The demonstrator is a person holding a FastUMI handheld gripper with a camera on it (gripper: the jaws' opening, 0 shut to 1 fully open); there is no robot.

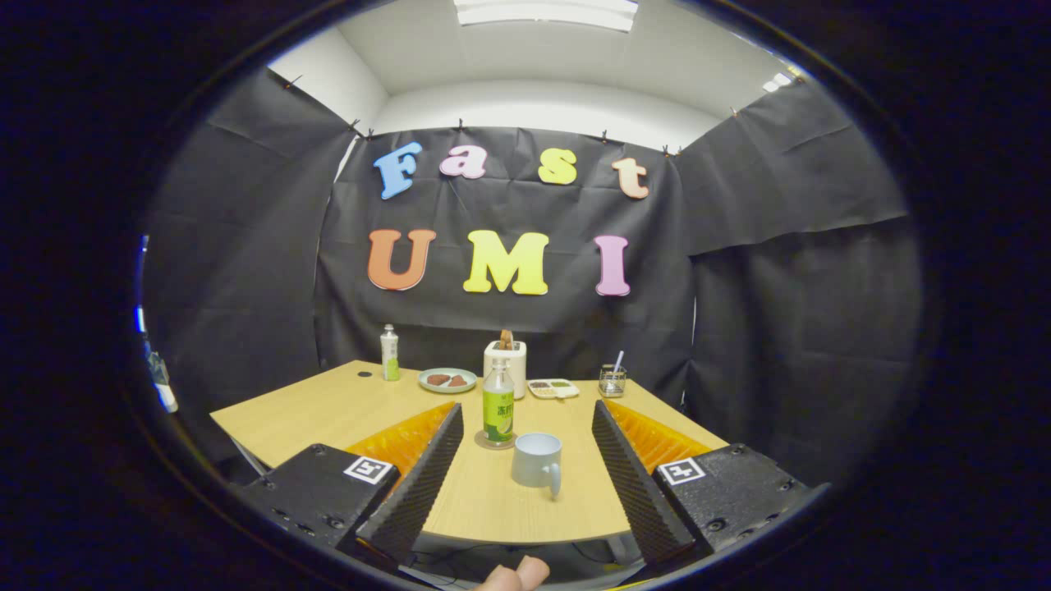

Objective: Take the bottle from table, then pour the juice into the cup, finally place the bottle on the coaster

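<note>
A clear bottle (497, 404) with a green label stands upright on a round coaster (495, 444) on the wooden table (328, 410). Just right of it and a bit nearer sits a pale grey-blue cup (538, 462), its handle turned toward me. My gripper (525, 472) is open, fingers spread wide with nothing held. Bottle and cup both lie in the gap between the fingers, a short way ahead of the tips.
Along the table's far edge stand a second small bottle (390, 353), a plate of food (447, 379), a white holder (506, 366), a divided dish (553, 388) and a small glass container (612, 381). A person's fingertips (516, 577) show below the near table edge.
</note>
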